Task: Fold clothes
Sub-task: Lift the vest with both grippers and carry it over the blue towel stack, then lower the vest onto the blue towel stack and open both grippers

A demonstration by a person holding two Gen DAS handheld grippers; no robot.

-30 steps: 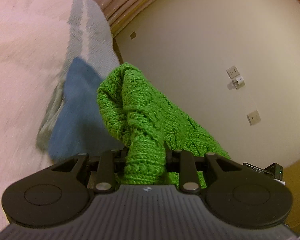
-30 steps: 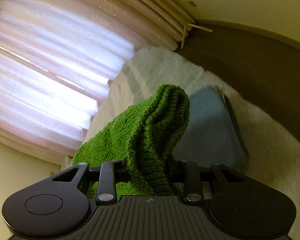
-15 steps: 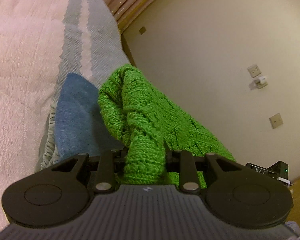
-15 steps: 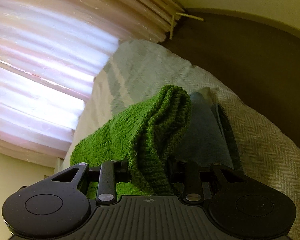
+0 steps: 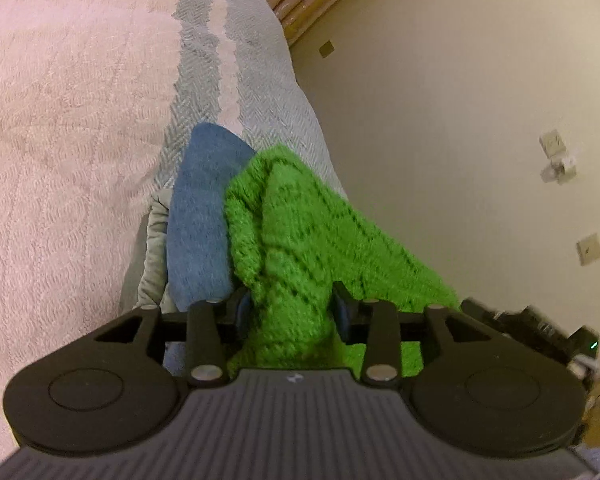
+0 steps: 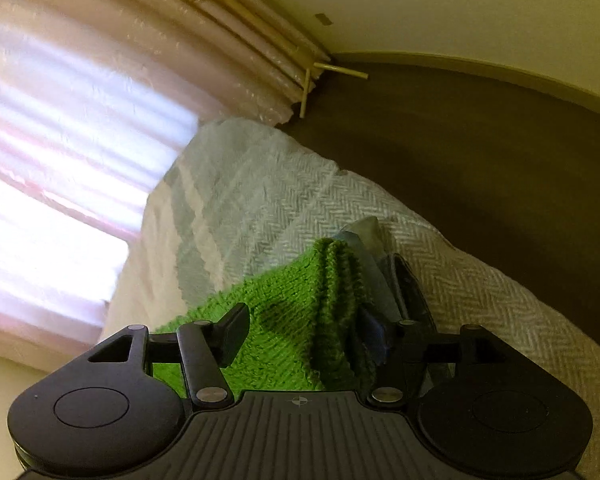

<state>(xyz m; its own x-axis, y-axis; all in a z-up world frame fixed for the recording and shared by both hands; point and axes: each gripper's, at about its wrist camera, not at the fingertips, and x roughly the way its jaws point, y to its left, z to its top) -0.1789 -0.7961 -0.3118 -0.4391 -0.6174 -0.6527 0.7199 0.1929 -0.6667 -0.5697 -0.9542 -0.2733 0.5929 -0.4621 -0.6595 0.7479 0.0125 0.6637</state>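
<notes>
Both grippers have sunk toward the bed (image 5: 80,128), jaws now spreading — left gripper (image 5: 291,312) barely, right gripper (image 6: 300,330) wide — around chunky green knit (image 5: 300,232); folded blue cloth (image 5: 198,216) beside, herringbone blanket (image 6: 480,292) beneath

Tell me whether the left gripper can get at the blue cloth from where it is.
Probably not directly: the green knit fills the left gripper, whose jaws are opening, and drapes over the near edge of the blue cloth. It must drop clear first.
</notes>
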